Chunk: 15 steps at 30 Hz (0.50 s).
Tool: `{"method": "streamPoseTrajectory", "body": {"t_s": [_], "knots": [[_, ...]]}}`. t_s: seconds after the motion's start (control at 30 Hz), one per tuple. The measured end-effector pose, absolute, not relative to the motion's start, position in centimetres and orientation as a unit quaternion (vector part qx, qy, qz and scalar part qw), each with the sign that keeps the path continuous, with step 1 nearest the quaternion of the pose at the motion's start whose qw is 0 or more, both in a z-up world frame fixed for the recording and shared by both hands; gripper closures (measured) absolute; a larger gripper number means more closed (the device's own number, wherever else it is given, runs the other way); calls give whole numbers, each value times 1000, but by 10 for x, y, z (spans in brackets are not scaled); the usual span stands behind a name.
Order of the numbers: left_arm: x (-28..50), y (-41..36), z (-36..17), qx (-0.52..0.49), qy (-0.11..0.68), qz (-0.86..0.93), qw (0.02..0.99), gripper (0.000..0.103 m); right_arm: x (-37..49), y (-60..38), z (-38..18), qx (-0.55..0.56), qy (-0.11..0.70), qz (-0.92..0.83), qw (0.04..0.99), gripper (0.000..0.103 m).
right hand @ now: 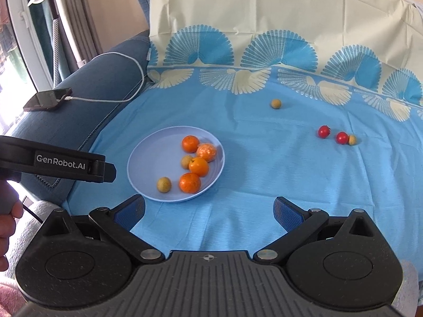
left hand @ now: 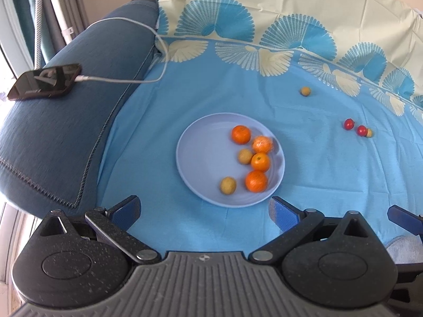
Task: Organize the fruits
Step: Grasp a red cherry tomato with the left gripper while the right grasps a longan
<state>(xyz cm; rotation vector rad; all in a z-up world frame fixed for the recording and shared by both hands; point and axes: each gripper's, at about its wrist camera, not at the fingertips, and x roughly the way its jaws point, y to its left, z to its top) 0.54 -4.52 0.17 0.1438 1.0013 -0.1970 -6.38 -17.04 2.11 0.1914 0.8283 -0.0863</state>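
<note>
A pale blue plate [left hand: 195, 142] [right hand: 148, 155] on the blue cloth holds several oranges [left hand: 240, 134] [right hand: 190, 144] and two small tan fruits [left hand: 228, 185] [right hand: 164, 184]. Out on the cloth to the right lie two red cherry tomatoes [left hand: 348, 124] [right hand: 324, 131] with a tan fruit [left hand: 369, 133] [right hand: 352, 140] touching the second, and a lone tan fruit [left hand: 305, 91] [right hand: 276, 103] farther back. My left gripper [left hand: 205, 211] hovers open just in front of the plate, holding nothing. My right gripper [right hand: 210, 211] is open and holds nothing, near the plate's right front; the left gripper's body [right hand: 60, 165] shows at its left.
A dark phone [left hand: 45, 81] [right hand: 47, 99] on a white charging cable [left hand: 127, 80] [right hand: 105, 99] rests on the blue sofa arm [left hand: 66, 137] at left. The patterned cloth rises up the backrest [right hand: 264, 13] behind. A person's hand [right hand: 8, 227] is at the left edge.
</note>
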Motion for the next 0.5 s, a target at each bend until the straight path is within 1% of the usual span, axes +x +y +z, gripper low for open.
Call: {"method": "streamPoseTrajectory", "body": {"t_s": [0.3, 0.5], "knots": [[26, -97, -2, 80, 487, -125, 861, 0, -57, -224, 13, 111, 384, -103, 911, 1], [38, -156, -10, 113, 477, -159, 857, 0, -60, -279, 1, 120, 375, -162, 905, 1]]}}
